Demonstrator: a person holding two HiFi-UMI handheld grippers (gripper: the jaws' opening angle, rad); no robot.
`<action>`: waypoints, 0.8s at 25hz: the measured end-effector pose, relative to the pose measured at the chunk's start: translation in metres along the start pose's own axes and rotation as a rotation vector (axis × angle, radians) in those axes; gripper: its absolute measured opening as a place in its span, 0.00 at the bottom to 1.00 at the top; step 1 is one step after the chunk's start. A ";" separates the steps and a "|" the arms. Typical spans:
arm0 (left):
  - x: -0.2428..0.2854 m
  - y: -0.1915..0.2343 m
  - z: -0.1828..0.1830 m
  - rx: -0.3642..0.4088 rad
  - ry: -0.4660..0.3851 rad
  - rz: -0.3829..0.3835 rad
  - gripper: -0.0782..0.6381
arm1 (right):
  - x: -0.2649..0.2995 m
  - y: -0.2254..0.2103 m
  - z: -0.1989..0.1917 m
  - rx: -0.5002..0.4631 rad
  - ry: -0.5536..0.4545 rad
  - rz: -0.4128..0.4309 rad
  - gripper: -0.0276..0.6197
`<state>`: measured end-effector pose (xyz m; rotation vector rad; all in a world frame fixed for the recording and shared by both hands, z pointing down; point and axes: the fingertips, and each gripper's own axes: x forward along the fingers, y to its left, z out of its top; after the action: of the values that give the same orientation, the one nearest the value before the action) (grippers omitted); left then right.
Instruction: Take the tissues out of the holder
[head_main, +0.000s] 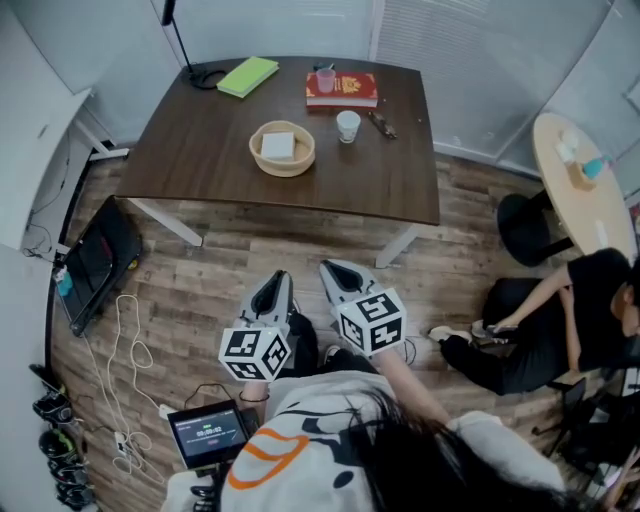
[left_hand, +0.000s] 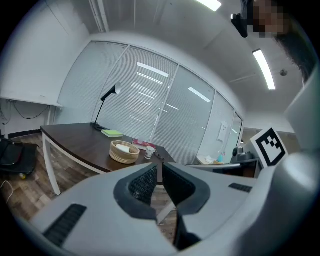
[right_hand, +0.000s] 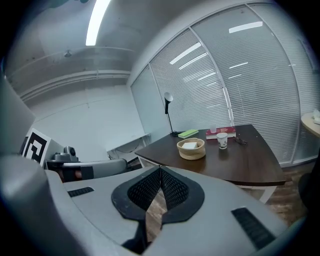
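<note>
A round woven holder (head_main: 283, 160) with white tissues (head_main: 278, 145) in it stands near the middle of the dark wooden table (head_main: 200, 150). Both grippers hang over the wood floor, well short of the table's near edge. My left gripper (head_main: 275, 280) and my right gripper (head_main: 336, 268) sit side by side and point at the table. In the left gripper view the holder (left_hand: 124, 153) is far ahead beyond the jaws of the left gripper (left_hand: 159, 169), which are shut on nothing. The right gripper (right_hand: 160, 170) is shut too, with the holder (right_hand: 191, 150) far ahead.
On the table also stand a paper cup (head_main: 348, 126), a red book (head_main: 342, 92) with a pink cup (head_main: 325, 79), a green notebook (head_main: 248, 76), glasses (head_main: 381, 124) and a lamp base (head_main: 205, 75). A seated person (head_main: 560, 320) and a round table (head_main: 585, 180) are at right. Cables (head_main: 125, 340) lie left.
</note>
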<state>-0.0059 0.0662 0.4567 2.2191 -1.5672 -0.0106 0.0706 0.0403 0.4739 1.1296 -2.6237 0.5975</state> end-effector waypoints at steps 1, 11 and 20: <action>0.003 0.007 0.001 -0.003 0.003 0.004 0.15 | 0.007 0.001 0.001 -0.001 0.005 0.003 0.06; 0.050 0.073 0.040 -0.013 0.011 -0.006 0.15 | 0.086 -0.007 0.033 0.004 0.032 -0.014 0.06; 0.095 0.123 0.067 -0.017 0.034 -0.051 0.15 | 0.143 -0.016 0.056 0.021 0.050 -0.054 0.06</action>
<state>-0.0984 -0.0758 0.4592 2.2341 -1.4869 -0.0017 -0.0173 -0.0867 0.4798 1.1715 -2.5425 0.6354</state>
